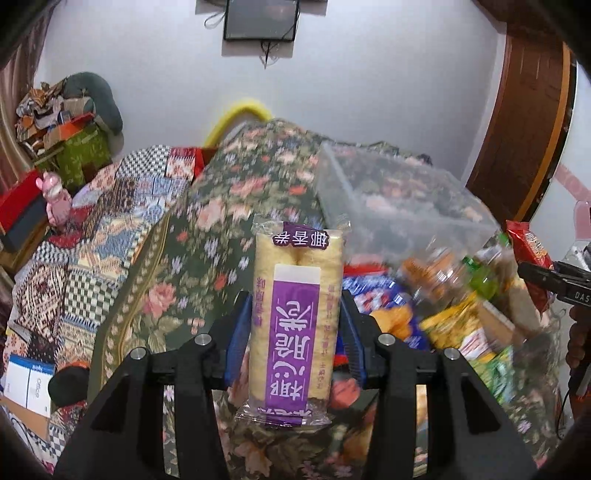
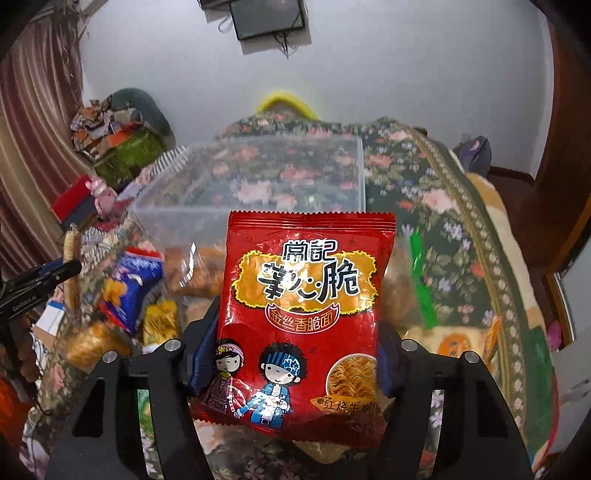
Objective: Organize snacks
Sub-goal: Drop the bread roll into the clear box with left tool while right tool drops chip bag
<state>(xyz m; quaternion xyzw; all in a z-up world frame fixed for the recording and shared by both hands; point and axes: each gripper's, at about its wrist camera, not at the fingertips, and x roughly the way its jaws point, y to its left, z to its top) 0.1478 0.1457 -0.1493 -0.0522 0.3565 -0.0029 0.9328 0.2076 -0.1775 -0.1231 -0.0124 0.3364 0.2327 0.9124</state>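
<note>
Two packets: you held one in each tool.
Left tool (image 1: 295, 325): clamped on purple-labelled wafer pack (image 1: 293, 321), upright between its pads.
Right tool (image 2: 291, 354): clamped on red noodle packet (image 2: 301, 317).

Left tongs camera: sits just behind my left gripper (image 1: 295, 317), looking forward and down along the fingers, close over the flowered cloth (image 1: 229, 192).

Right tongs camera: same seat behind my right gripper (image 2: 295, 332), same downward tilt, equally close.

Shared ground: clear plastic box (image 1: 399, 199) (image 2: 258, 173), snack pile (image 1: 461, 306) (image 2: 140, 295), wall screen (image 1: 261, 18) (image 2: 267, 16); each view catches the other gripper at its edge.
</note>
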